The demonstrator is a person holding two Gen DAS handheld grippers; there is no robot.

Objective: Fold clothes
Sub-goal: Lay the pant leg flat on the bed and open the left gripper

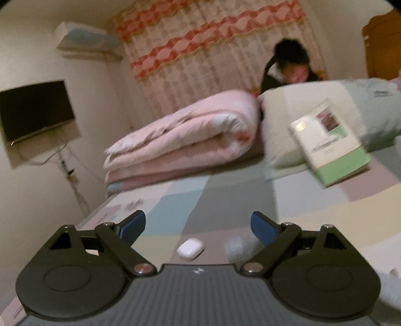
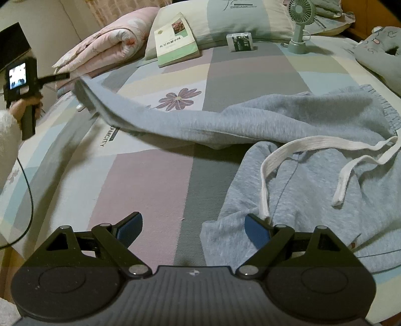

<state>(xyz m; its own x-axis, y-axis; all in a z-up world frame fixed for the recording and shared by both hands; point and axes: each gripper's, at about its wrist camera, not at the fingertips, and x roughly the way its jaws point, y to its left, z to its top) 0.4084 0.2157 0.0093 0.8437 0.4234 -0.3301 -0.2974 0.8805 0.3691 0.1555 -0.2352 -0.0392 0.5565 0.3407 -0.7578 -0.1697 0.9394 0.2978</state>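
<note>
Light blue-grey sweatpants lie on the patchwork bed at the right, with a white drawstring loose across them. One leg stretches left, and its end is raised off the bed near my left gripper. In the left wrist view my left gripper is open with no cloth between its fingers. My right gripper is open just above the bed; its right finger hangs over the edge of the other leg without pressing on it.
A white earbud case lies on the sheet below the left gripper. At the head of the bed are a folded pink quilt, a pillow, a book, a small box and a desk fan. A person sits behind the quilt.
</note>
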